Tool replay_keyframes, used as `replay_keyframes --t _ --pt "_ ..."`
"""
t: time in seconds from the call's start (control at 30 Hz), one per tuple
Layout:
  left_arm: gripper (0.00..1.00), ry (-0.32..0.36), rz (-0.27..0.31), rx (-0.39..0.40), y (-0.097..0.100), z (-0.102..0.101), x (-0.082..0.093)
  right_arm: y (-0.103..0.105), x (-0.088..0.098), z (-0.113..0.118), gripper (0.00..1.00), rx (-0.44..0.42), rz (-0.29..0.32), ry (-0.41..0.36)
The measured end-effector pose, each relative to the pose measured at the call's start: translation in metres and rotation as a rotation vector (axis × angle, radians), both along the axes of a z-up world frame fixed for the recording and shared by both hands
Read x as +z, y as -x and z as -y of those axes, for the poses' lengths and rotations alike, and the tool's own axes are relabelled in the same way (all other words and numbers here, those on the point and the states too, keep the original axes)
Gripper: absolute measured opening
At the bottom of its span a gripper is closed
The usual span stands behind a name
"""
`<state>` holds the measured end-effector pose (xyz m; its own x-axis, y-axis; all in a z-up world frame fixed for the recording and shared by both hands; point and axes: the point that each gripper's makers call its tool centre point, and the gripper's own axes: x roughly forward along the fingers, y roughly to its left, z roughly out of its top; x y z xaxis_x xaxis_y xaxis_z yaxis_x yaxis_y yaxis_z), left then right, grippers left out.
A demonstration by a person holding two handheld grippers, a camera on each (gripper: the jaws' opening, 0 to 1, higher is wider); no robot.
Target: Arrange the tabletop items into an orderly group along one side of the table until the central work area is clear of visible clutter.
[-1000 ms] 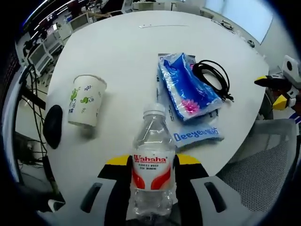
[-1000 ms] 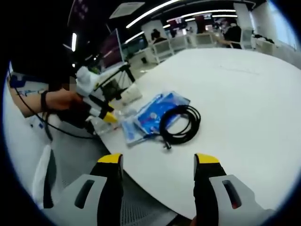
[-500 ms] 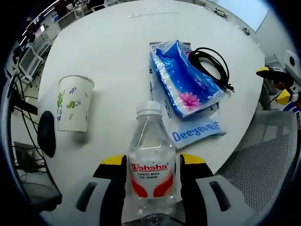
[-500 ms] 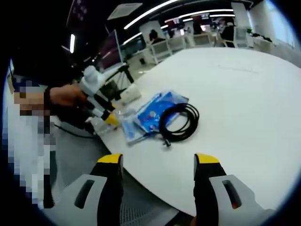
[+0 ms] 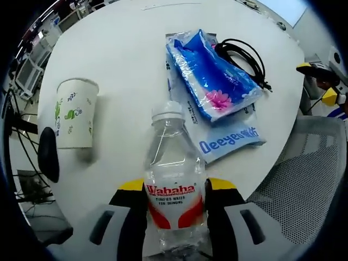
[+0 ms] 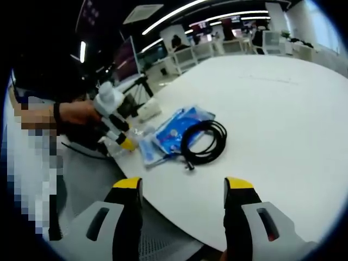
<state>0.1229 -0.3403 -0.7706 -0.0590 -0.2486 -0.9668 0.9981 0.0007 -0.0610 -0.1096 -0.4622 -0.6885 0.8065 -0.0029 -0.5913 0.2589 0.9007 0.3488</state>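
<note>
My left gripper is shut on a clear Wahaha water bottle, held upright over the near edge of the white round table. Beyond it a paper cup stands at the left. A blue tissue pack lies on a flat Deeyeo pack, beside a coiled black cable. My right gripper is open with nothing between its fingers, off the table's edge, facing the cable and blue pack. It also shows as the right gripper at the table's right.
A black mouse lies at the table's left edge. A grey mesh chair stands at the lower right. A hand holds the left gripper past the packs. Desks and chairs fill the room behind.
The left view has shifted a little nearer to the table with the bottle still in its jaws. The right gripper has hardly moved.
</note>
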Motion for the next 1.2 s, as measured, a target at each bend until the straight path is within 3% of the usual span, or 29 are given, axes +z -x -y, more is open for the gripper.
replay_keyframes --t 0.17,0.77,1.2 --pt "0.40 0.068 -0.005 0.076 -0.004 0.002 0.008 0.001 0.000 0.002 0.59 -0.009 0.004 0.001" --pt "0.39 0.247 0.059 0.163 -0.014 0.007 0.050 -0.001 -0.003 -0.004 0.58 0.022 0.001 -0.007" --pt "0.38 0.310 0.081 0.195 -0.013 -0.002 0.070 -0.002 -0.002 -0.002 0.57 0.025 0.005 -0.008"
